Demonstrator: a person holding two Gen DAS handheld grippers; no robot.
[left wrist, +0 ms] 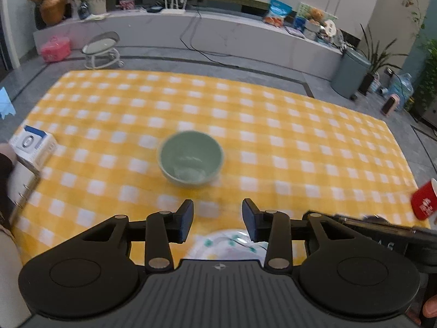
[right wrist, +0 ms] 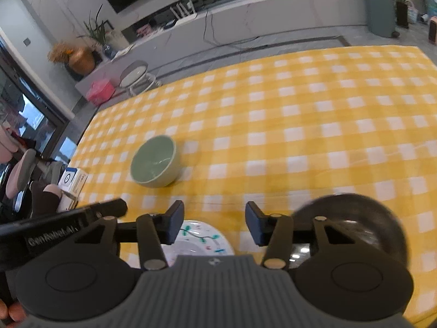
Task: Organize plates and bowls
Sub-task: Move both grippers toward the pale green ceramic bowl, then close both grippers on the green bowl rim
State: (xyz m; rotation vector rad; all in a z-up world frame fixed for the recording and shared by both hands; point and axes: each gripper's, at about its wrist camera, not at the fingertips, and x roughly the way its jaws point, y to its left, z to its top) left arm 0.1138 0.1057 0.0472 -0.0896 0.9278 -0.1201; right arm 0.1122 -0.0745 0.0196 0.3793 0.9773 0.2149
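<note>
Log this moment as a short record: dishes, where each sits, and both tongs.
surface: yellow-and-white checked tablecloth
bowl 1: empty pale green ceramic bowl, upright, mid-table
plate: white plate with teal leaf pattern, near edge, below the tongs
bowl 2: dark glossy bowl, right of plate
left tongs: open, empty
right tongs: open, empty

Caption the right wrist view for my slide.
Open right gripper above a floral plate, green bowl ahead on yellow checked tablecloth.
</note>
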